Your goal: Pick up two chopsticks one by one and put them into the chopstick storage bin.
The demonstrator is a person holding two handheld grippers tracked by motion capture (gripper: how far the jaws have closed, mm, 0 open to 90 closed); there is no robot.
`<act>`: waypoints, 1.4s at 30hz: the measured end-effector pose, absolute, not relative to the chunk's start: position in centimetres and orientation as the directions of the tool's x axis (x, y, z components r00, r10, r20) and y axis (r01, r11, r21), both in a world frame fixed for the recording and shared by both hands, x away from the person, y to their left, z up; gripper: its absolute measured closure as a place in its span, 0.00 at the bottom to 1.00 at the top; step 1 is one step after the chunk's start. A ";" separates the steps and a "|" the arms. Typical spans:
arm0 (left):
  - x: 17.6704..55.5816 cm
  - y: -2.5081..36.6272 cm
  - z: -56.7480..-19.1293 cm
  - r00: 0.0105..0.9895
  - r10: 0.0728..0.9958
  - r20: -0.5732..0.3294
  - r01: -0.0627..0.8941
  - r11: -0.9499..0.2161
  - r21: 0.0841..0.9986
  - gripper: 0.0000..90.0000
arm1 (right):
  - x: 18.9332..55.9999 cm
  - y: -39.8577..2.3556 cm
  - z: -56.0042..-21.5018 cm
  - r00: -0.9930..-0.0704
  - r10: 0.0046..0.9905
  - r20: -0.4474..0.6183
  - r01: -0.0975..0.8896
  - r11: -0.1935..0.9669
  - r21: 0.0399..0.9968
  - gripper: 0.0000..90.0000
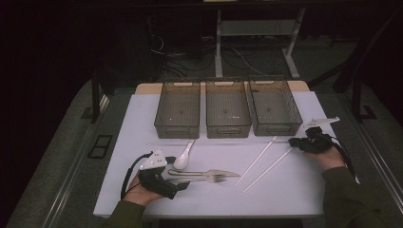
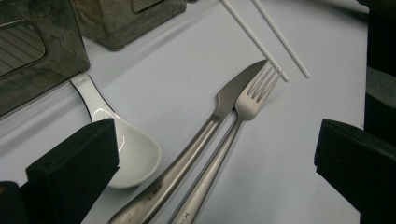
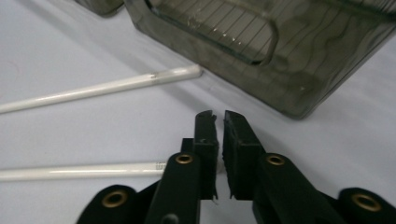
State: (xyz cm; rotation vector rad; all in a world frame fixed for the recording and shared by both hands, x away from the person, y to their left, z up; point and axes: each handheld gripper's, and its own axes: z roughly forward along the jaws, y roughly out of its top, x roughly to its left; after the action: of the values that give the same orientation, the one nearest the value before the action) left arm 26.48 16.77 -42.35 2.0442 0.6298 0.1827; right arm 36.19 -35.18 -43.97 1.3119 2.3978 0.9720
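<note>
Black fingers [image 3: 205, 140] of the right gripper [image 3: 219, 116] stand a slit apart, gripping nothing; one thin white plastic chopstick [image 3: 84, 171] ends just behind them.

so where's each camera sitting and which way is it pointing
High view: above the person's side, looking forward and down at the table, three bins, both forearms, left gripper and right gripper.
Left gripper view: between its wide-apart jaws, over the spoon, knife and fork.
Right gripper view: along its nearly closed jaws toward a bin, beside the chopsticks.
Both gripper views share the chopsticks.
</note>
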 end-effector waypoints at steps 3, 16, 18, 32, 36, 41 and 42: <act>26.4 16.8 -42.3 0.856 0.502 -0.120 0.359 -0.413 0.837 0.00 | 36.2 -35.3 -44.1 -0.561 0.818 0.126 0.679 0.368 0.635 0.89; 26.5 16.8 -42.3 0.856 0.503 -0.121 0.360 -0.413 0.837 0.00 | 34.7 -36.1 -44.3 -0.562 0.811 0.162 0.706 0.369 0.605 0.85; 26.4 16.7 -42.3 0.856 0.503 -0.119 0.359 -0.414 0.837 0.00 | 34.2 -36.3 -44.2 -0.561 0.812 0.162 0.706 0.367 0.605 0.85; 26.4 16.7 -42.3 0.856 0.504 -0.115 0.356 -0.414 0.838 0.00 | 30.9 -36.6 -42.8 -0.645 0.750 0.148 0.636 0.419 0.648 0.77; 26.4 16.7 -42.3 0.855 0.504 -0.121 0.362 -0.413 0.836 0.00 | 29.5 -34.8 -42.5 -0.740 0.660 0.131 0.558 0.493 0.667 0.74; 26.4 16.6 -42.3 0.859 0.498 -0.117 0.357 -0.419 0.835 0.00 | 27.7 -31.7 -42.3 -0.844 0.523 0.120 0.448 0.564 0.694 0.72; 26.4 16.6 -42.3 0.859 0.499 -0.119 0.358 -0.417 0.836 0.00 | 27.4 -31.0 -42.3 -0.864 0.489 0.122 0.425 0.578 0.697 0.72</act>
State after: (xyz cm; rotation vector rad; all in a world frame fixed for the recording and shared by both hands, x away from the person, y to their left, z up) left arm 26.38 16.61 -42.30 2.0492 0.6241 0.1811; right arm 27.41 -30.96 -42.33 0.7875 2.7150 1.1653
